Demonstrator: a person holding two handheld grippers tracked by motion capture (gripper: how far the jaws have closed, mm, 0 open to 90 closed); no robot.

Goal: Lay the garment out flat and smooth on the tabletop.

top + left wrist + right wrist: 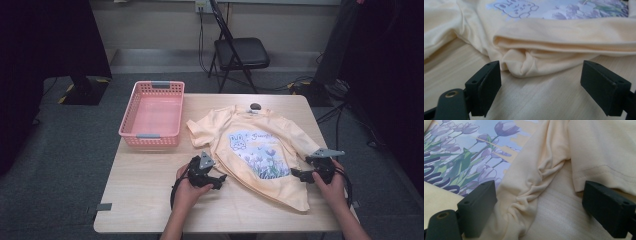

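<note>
High view: table point(150, 200) carries a pale yellow T-shirt point(260, 145) lying print-side up, spread mostly flat across the right half, collar at the far edge, hem toward me. Pink basket point(152, 114) stands at the far left corner, apart from the shirt, nothing in it that I can see. I judge the job to be folding and binning the shirt, and it sits at the very start: no fold made, nothing moved to the basket.

Left gripper point(216, 179) rests low on the table at the shirt's near-left side edge. Right gripper point(299, 175) sits at the opposite side, under the sleeve.

Left gripper view: jaws stand wide apart, empty, with a bunched fold of the shirt's edge point(524, 65) just ahead between them, not yet touched.

Right gripper view: jaws likewise spread, nothing clamped. A wrinkled ridge of cloth point(529, 192) runs between them; sleeve hem point(599, 173) lies near the right-hand jaw.

Remaining, in my estimate: close on both edges, lift, fold, then transfer to the basket. All of it is still to do.
</note>
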